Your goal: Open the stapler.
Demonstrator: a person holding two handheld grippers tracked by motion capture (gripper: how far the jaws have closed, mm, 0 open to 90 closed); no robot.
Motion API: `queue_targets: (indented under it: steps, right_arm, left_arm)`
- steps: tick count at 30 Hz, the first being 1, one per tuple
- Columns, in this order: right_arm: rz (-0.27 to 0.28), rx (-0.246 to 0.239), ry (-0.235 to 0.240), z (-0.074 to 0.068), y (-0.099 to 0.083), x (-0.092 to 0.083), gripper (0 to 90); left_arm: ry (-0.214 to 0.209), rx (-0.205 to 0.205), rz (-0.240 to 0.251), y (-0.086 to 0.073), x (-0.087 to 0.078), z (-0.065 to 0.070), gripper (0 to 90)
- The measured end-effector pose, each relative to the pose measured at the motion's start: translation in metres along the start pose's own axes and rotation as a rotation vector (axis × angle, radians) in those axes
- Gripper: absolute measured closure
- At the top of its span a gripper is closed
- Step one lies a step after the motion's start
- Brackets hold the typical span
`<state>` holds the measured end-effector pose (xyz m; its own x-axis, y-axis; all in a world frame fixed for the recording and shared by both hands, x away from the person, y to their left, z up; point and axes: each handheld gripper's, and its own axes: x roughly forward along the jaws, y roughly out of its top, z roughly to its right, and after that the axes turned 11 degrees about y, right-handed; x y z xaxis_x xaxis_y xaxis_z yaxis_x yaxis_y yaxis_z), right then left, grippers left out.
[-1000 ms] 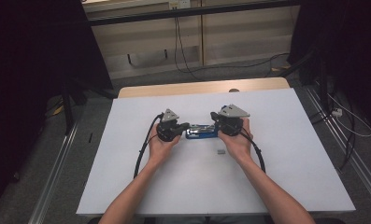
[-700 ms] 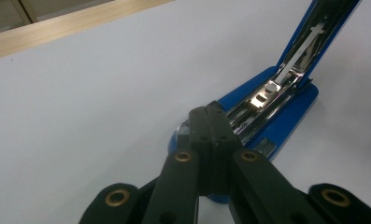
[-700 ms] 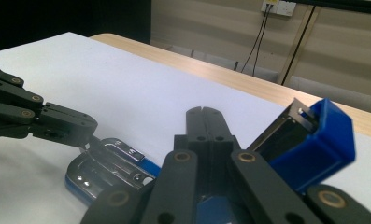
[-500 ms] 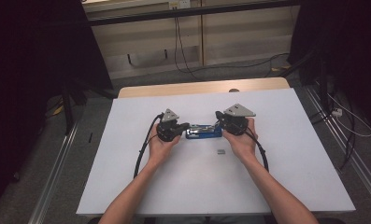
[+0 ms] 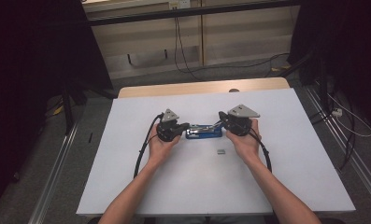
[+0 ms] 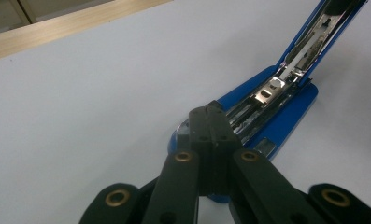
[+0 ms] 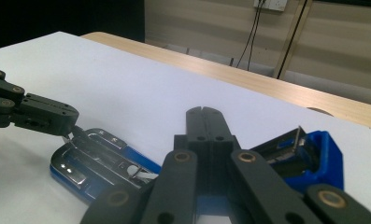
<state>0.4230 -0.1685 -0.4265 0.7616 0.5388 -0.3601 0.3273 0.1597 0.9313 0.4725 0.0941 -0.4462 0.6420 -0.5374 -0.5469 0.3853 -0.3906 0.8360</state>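
Observation:
A blue stapler point(image 5: 203, 134) lies opened out on the white table point(image 5: 174, 191) between my two grippers. My left gripper point(image 5: 187, 126) is shut, and its tips rest on the stapler's left end point(image 6: 267, 116). In the left gripper view the jaws point(image 6: 210, 114) are closed with nothing between them, and the blue lid point(image 6: 323, 28) stands raised beyond the metal magazine. My right gripper point(image 5: 217, 125) is shut too. In the right gripper view its closed jaws point(image 7: 203, 114) lie over the stapler's metal magazine point(image 7: 94, 161), with the raised lid point(image 7: 314, 158) just to their right. The left gripper point(image 7: 73, 130) touches the magazine's far end.
A small grey piece point(image 5: 221, 151), perhaps a strip of staples, lies on the table just in front of the stapler. A wooden table edge point(image 5: 202, 87) runs along the far side. Black cables point(image 5: 143, 149) trail from both grippers towards the person.
My right gripper has shifted slightly to the right. The left gripper and the stapler have stayed in place.

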Motion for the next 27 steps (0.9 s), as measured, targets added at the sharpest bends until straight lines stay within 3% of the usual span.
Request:
queue_targets:
  steps: [27]
  right_arm:
    - [-0.027,0.027,-0.006,0.027,-0.018,-0.025,90.0]
  left_arm:
    - [0.006,-0.006,-0.012,0.001,0.000,0.001,90.0]
